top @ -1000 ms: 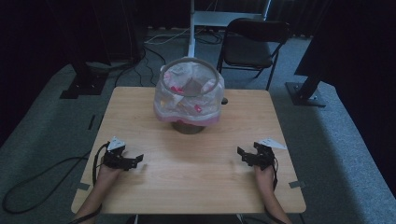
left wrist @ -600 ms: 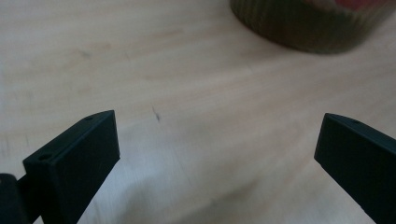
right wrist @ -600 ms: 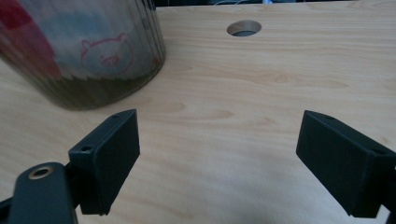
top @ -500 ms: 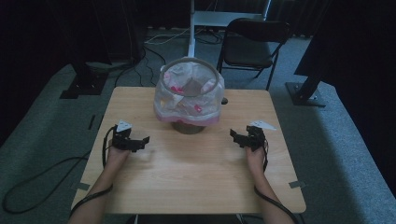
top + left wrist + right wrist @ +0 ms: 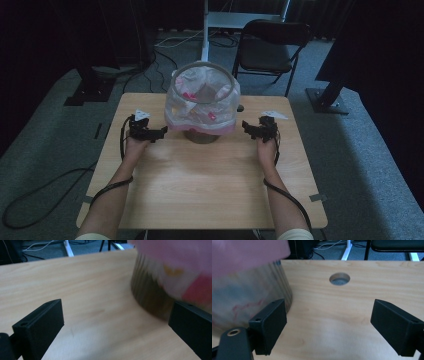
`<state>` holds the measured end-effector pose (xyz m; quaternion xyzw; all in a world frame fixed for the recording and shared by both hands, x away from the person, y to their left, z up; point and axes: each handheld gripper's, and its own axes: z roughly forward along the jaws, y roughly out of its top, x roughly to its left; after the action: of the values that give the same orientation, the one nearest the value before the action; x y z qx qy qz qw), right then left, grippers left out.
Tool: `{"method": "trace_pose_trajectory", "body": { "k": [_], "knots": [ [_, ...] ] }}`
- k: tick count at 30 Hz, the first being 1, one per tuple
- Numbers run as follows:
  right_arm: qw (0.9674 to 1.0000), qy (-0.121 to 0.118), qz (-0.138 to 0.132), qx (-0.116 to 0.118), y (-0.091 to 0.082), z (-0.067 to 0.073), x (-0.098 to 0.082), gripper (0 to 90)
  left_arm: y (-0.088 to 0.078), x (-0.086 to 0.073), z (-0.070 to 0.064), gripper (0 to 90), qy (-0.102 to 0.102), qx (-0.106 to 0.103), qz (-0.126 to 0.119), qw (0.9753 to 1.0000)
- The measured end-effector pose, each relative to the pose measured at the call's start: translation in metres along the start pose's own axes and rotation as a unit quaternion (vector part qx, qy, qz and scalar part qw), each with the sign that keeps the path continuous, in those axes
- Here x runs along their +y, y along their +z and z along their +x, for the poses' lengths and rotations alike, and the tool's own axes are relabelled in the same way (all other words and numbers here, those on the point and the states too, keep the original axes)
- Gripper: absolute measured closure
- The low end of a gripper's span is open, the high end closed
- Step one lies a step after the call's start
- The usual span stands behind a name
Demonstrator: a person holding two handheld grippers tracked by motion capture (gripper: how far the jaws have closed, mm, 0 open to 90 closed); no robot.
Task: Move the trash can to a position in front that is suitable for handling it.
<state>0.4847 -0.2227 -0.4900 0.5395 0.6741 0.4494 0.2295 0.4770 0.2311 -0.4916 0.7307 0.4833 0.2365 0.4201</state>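
A round bin (image 5: 202, 135) lined with a clear-and-pink plastic bag (image 5: 202, 102) stands at the back middle of the wooden table (image 5: 200, 180). The bag's skirt hangs over the bin's ribbed side (image 5: 147, 295). My left gripper (image 5: 161, 132) sits just left of the bin, open, with nothing between its jaws. My right gripper (image 5: 245, 127) is just right of the bin, also open and empty. In the right gripper view the bin wall (image 5: 249, 305) is close beside the left jaw. Neither gripper touches the bag.
A round cable hole (image 5: 339, 279) is cut in the table behind the bin. A black chair (image 5: 270, 50), a white stand (image 5: 205, 30), dark stand bases and floor cables lie beyond the table's far edge. Bare tabletop stretches toward the person.
Both grippers have moved forward and inward from the table's middle sides to flank the bin. Both stayed open.
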Motion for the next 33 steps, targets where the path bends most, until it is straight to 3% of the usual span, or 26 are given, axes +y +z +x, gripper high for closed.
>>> {"method": "trace_pose_trajectory", "body": {
  "k": [4,13,19,20,23,27,33],
  "knots": [
    [0.9999,-0.008,0.005,-0.011,0.009,0.001,0.015,12.8,0.008,0.013,0.000,0.1,-0.004,0.002,-0.009,0.9999],
    [0.9995,-0.006,0.007,-0.030,0.021,-0.001,0.045,12.7,0.027,0.028,0.003,0.1,-0.010,0.019,0.009,0.9997],
    [0.9994,0.002,0.001,-0.035,0.026,-0.002,0.065,12.8,0.031,0.045,0.008,0.1,-0.017,0.029,0.009,0.9994],
    [0.9995,0.018,-0.005,-0.025,0.028,-0.003,0.071,12.8,0.032,0.048,0.008,0.1,-0.017,0.031,0.013,0.9993],
    [0.9993,0.029,-0.010,-0.023,0.029,-0.003,0.077,12.8,0.031,0.059,0.007,0.1,-0.012,0.035,0.006,0.9993],
    [0.9992,0.020,-0.011,-0.034,0.033,0.002,0.089,12.8,0.032,0.071,0.007,0.1,-0.006,0.041,0.010,0.9991],
    [0.9995,0.011,-0.006,-0.028,0.043,0.014,0.099,12.8,0.035,0.085,0.002,0.1,-0.005,0.041,0.007,0.9991]
  ]
}}
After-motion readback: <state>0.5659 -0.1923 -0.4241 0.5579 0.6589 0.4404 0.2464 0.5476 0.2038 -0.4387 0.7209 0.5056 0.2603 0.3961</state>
